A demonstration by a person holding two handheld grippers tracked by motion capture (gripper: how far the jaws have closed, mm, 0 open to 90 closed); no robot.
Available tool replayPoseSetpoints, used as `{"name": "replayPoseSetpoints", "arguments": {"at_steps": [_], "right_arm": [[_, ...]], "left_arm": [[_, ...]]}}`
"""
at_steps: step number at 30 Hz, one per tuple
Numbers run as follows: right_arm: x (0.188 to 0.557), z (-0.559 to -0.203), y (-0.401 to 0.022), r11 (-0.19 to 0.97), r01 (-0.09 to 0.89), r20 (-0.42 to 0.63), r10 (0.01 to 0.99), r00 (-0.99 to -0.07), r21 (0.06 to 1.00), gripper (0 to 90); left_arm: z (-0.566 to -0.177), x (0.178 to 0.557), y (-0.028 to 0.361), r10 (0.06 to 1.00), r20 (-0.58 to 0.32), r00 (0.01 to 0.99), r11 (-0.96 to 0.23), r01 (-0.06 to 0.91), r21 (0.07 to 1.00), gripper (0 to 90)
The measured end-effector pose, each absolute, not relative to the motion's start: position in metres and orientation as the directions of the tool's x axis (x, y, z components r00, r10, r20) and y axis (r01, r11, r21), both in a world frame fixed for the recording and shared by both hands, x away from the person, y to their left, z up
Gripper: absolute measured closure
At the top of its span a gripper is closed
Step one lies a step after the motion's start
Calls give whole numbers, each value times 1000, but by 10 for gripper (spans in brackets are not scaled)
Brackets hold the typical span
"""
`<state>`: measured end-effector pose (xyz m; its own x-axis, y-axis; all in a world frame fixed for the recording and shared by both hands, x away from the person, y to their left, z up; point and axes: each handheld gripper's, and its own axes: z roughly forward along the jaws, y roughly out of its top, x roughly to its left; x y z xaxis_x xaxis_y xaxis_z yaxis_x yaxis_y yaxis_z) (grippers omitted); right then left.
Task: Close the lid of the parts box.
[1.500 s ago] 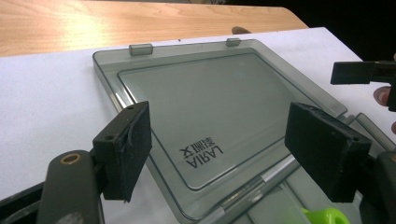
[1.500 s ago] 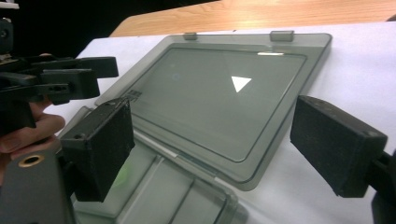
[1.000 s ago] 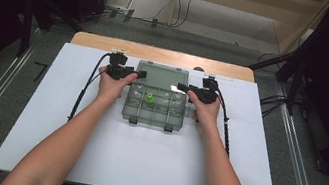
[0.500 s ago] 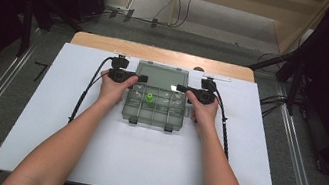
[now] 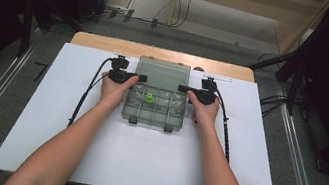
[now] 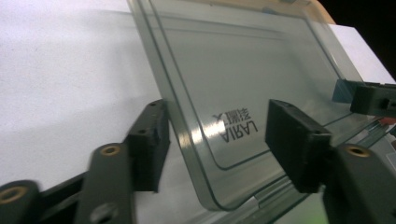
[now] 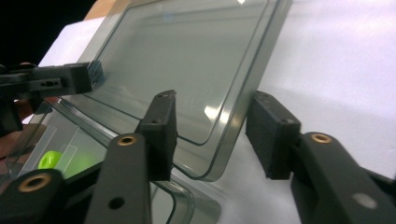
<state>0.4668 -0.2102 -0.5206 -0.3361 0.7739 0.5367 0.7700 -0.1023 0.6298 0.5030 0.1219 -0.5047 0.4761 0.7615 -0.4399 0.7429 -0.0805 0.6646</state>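
Your forearms come in from the near edge of the table [image 5: 139, 169]; the clear compartment box [image 5: 155, 106] sits mid-table on the white sheet, toward the far side, lid [image 5: 163, 72] swung up and leaning back.

Left gripper [image 6: 217, 140]: jaws have just been closing, about half open, straddling the lid's left edge near the hinge corner. Left pad [image 6: 149, 144] looks to be on or just beside the rim; right pad [image 6: 292, 144] sits over the panel, contact can't be confirmed. Not a firm pinch yet by my read.

Right gripper [image 7: 215, 140]: also just been closing, same setup on the lid's right edge, rim between the pads [image 7: 161, 135], small gap visible on the outer side.

Handling, my judgement: thin hard plastic, light, stiff but flexes if you load one corner. Glossy, so slippery under the pads. Take it by the thick rim, both sides evenly, and don't squeeze on the flat panel. The base is light enough to skid or lift with the lid.

Small green piece [image 5: 149, 97] sits loose in a middle compartment; a jolt could bounce it out.
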Motion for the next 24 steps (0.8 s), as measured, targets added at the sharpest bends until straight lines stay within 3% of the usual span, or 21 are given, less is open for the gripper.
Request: {"name": "replayPoseSetpoints", "arguments": {"at_steps": [12,17,21,24], "right_arm": [[454,-502,-216,-46,673,428,804,-414,738,764],[447,-495,-213,53,627,307,838,-452,777,807],[446,-495,-211,65,608,277,849,-451,791,807],[444,-494,-209,84,591,248,853,-458,803,807]], "left_arm": [[-488,494,137,727,-366,581,-113,627,771,682],[-477,496,142,707,-304,639,-216,604,767,719],[-466,498,148,743,-323,587,-134,602,787,752],[-461,499,144,755,-281,593,-166,586,793,759]]}}
